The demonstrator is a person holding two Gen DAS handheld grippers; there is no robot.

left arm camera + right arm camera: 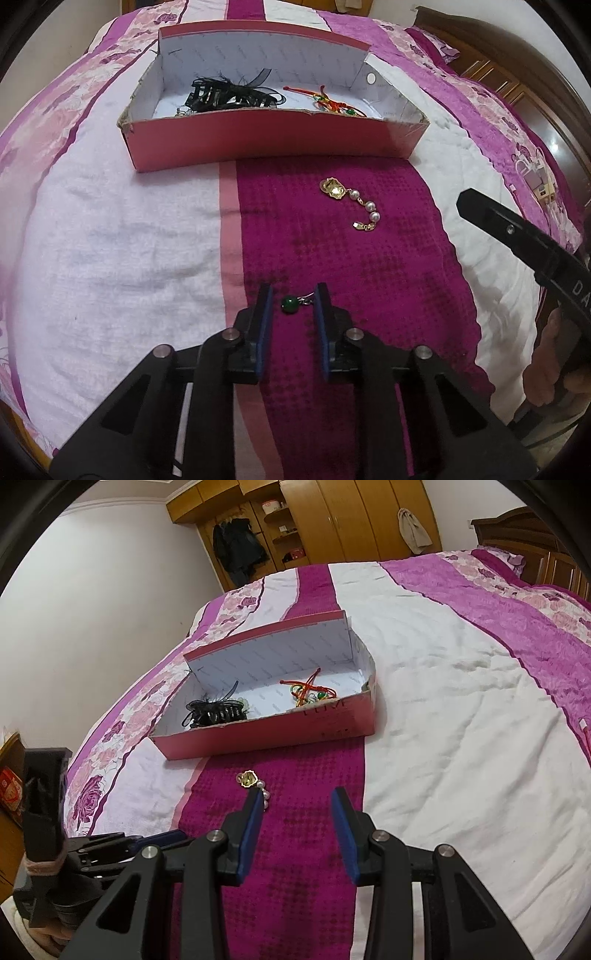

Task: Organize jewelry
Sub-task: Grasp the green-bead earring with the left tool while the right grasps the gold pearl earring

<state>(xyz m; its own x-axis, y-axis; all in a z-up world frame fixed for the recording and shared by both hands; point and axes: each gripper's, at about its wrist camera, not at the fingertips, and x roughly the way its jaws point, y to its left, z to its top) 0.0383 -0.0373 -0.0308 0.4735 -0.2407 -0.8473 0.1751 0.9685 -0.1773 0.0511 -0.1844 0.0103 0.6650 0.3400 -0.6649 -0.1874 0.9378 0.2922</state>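
A green bead earring [289, 305] lies on the magenta stripe of the bedspread, between the fingertips of my left gripper [293, 301], which is open around it. A gold and pearl piece [351, 201] lies farther up the stripe; it also shows in the right wrist view [253, 782], partly behind my right gripper's left finger. My right gripper [295, 805] is open and empty just short of it. A red cardboard box [273, 142] holds a black hair clip [229, 94] and a red and orange cord bracelet [328, 101].
The bed [461, 720] is covered in a white, pink and magenta quilt. A wooden wardrobe [314, 520] stands at the far wall and a wooden headboard [524, 535] at the right. The right gripper's body [524, 243] shows at the right edge of the left wrist view.
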